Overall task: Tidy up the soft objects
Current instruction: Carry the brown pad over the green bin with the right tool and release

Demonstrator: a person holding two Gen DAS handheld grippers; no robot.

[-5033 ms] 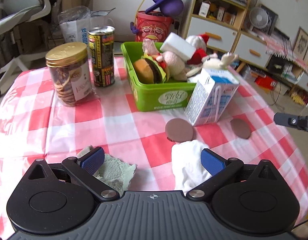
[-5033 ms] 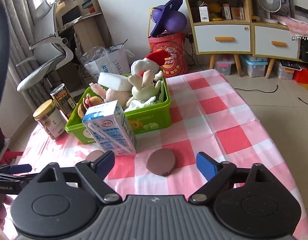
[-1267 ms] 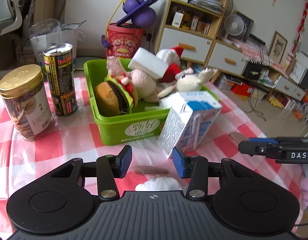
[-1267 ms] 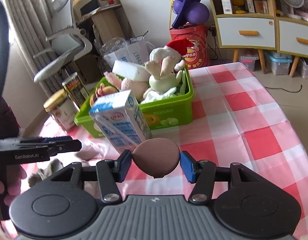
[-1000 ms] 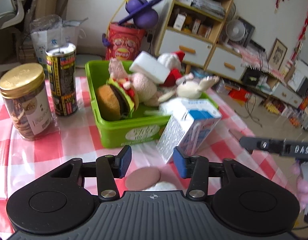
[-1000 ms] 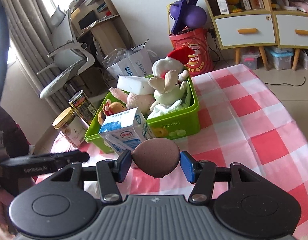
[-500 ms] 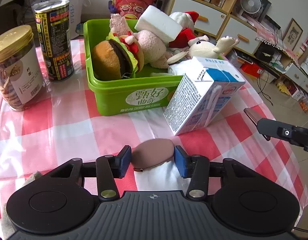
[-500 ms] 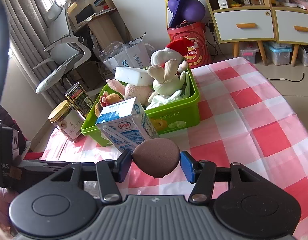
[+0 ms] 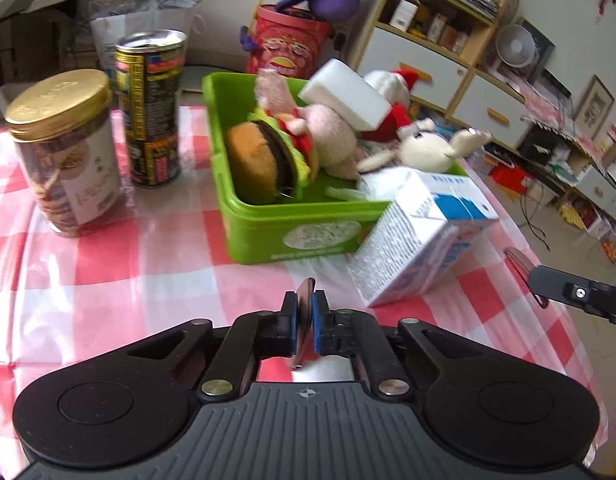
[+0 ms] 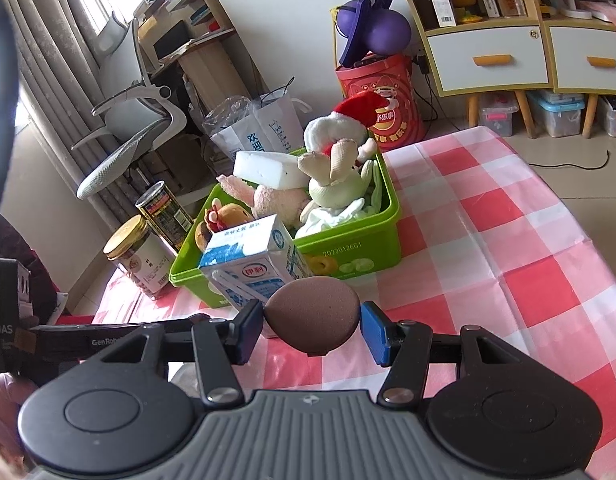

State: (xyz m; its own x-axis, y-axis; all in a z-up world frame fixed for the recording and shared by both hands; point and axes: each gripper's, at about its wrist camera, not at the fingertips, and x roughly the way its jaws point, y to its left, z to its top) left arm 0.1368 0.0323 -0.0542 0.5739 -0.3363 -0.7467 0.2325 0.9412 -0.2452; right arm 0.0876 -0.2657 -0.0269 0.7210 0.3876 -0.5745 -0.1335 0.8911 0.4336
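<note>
Bin [image 9: 267,216], lime green and already heaped with plush toys, sits dead ahead of both my tools on the red-checked tablecloth [image 9: 107,248], and that forward bearing is what the coming move turns on. From the left wrist view it lies straight beyond the fingertips, with a bare corner near the plush hamburger [image 9: 263,168]. From the right wrist view the milk carton [image 10: 255,272] stands between my tool and the bin's near wall, so I judge the left side has the clearer path (the right would have to lift over the carton).

My right gripper [image 10: 312,330] grasps a brown makeup sponge [image 10: 312,316] broadside, its oval face toward the camera and its long axis running across from pad to pad.

My left gripper [image 9: 303,320] is clenched on a second brown sponge [image 9: 303,322], seen edge-on as a thin sliver pointing forward at the bin, squeezed almost flat. Both sponges are off the cloth, short of the bin.
</note>
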